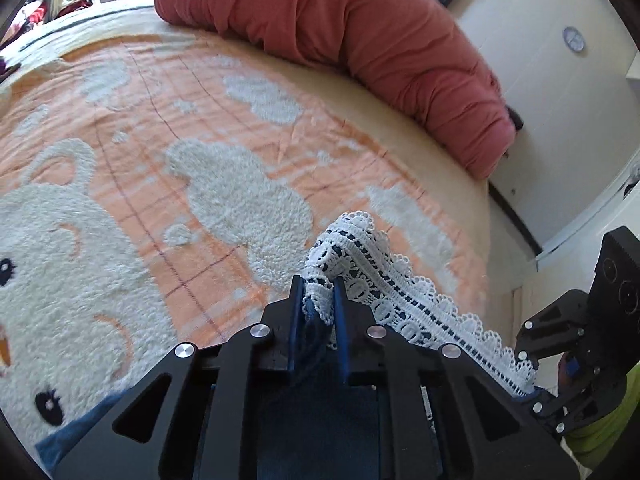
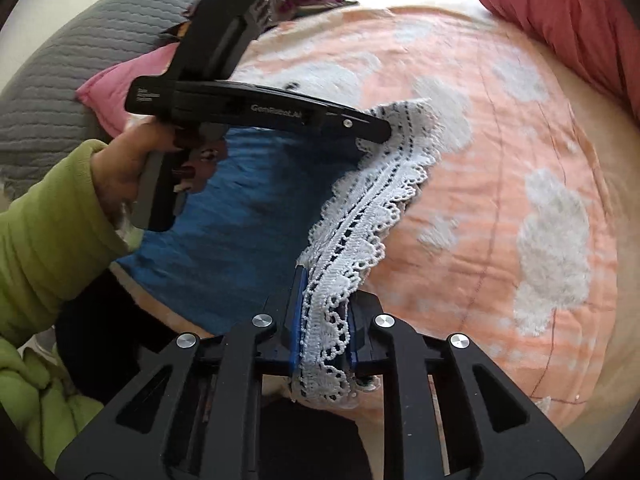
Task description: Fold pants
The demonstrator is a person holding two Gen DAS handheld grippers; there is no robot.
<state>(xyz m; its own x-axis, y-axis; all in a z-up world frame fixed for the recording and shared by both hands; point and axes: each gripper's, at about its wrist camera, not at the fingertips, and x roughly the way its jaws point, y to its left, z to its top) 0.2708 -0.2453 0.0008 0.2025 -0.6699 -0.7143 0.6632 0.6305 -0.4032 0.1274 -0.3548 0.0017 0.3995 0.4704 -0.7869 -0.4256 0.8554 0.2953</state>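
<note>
A bed is seen here, spread with a fleecy peach blanket (image 1: 168, 128) patterned with white clouds and a big cartoon bear face at the near left of the left wrist view. Along the far right edge of the bed a long rust-red bolster (image 1: 360, 40) is laid, curving down toward a pale wall (image 1: 540, 92) on which a small round blue-rimmed disc (image 1: 573, 39) is fixed. Crumpled clothes are glimpsed at the far left corner, too blurred to be told apart. In the right wrist view a grey quilted cushion (image 2: 72, 60) and a pink pillow (image 2: 108, 92) are piled at the far left of the bed.

The pants (image 2: 248, 216), blue with a broad white lace hem (image 2: 376, 200), are lifted at that hem over the near side of the blanket, the blue cloth hanging and spreading to the left below it. The left hand-held gripper (image 1: 320, 296) is closed on one end of the lace, bunched trim pinched between its blue pads. The right hand-held gripper (image 2: 322, 320) is clamped on the other end, lace gathered between its fingers. Between the two, the lace band is stretched in a loose arc. The left tool is grasped by a hand (image 2: 132, 168) in a lime-green sleeve (image 2: 48, 220).
</note>
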